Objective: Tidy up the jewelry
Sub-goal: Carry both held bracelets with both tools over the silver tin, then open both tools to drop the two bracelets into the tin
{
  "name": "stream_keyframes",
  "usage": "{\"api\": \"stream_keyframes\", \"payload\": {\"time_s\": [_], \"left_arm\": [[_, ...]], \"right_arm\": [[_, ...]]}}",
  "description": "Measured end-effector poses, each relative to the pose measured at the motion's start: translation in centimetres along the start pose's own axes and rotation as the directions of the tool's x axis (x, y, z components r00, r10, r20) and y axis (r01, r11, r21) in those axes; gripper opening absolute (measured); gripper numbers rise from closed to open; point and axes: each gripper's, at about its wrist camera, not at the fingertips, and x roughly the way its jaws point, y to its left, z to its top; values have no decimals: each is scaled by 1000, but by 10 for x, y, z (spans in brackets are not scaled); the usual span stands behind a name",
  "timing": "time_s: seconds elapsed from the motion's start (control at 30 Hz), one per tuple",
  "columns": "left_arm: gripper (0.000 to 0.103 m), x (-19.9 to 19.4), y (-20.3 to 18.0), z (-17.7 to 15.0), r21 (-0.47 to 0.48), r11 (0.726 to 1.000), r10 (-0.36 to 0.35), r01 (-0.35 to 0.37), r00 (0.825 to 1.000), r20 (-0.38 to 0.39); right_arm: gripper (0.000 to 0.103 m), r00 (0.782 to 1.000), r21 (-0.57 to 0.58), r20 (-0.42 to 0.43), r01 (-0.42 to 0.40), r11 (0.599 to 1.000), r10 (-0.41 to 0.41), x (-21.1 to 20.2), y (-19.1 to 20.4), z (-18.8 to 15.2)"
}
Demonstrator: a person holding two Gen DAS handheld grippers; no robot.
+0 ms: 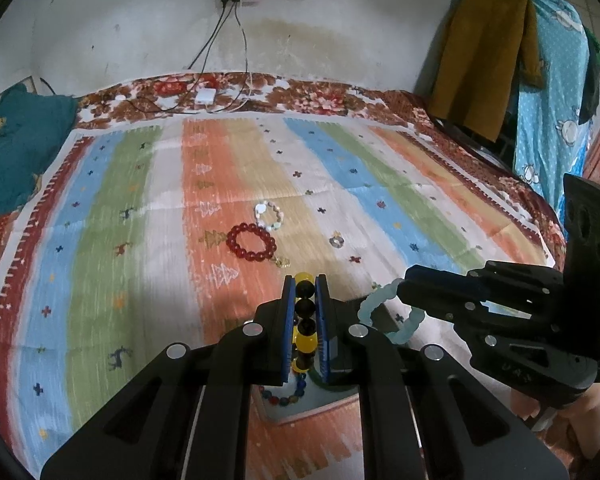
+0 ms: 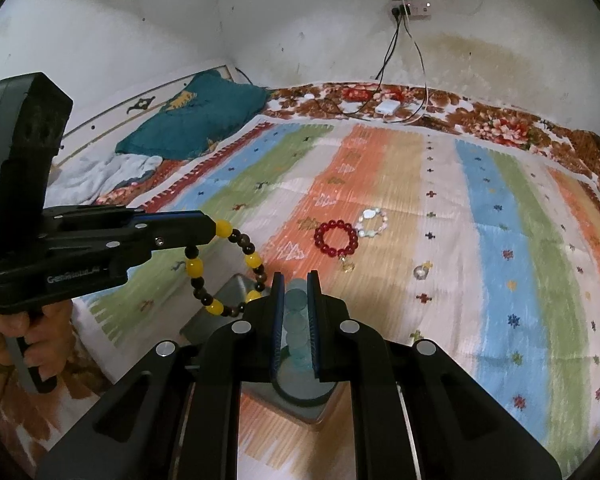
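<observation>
My left gripper (image 1: 305, 286) is shut on a yellow and black bead bracelet (image 1: 305, 320), which hangs from it in the right wrist view (image 2: 224, 268). My right gripper (image 2: 295, 286) is shut on a pale blue bead bracelet (image 2: 298, 320), also seen in the left wrist view (image 1: 384, 312). Both hang above a grey box (image 2: 236, 292) near the cloth's front edge. A multicoloured bead bracelet (image 1: 284, 394) lies in the box. On the striped cloth lie a red bead bracelet (image 1: 251, 241), a white pearl bracelet (image 1: 269, 216) and a small ring (image 1: 335, 241).
The striped cloth (image 1: 140, 240) covers a bed with a floral sheet. A teal pillow (image 1: 16, 148) lies at the far left. A charger with cables (image 1: 204, 96) lies by the wall. Clothes (image 1: 492, 60) hang at the right.
</observation>
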Motion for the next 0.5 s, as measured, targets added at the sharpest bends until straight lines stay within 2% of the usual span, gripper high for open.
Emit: {"api": "stream_keyframes", "payload": {"time_s": [0.2, 0.43, 0.5], "left_arm": [[9, -1, 4, -4, -36, 999, -19, 18, 1000, -12], [10, 4, 0, -7, -29, 999, -24, 24, 999, -29], [11, 8, 2, -8, -37, 999, -14, 13, 999, -45]], "right_arm": [[12, 1000, 7, -18, -6, 1000, 6, 1, 2, -4], [12, 999, 16, -32, -10, 1000, 11, 2, 0, -8], [20, 999, 22, -29, -13, 1000, 14, 2, -1, -8]]}}
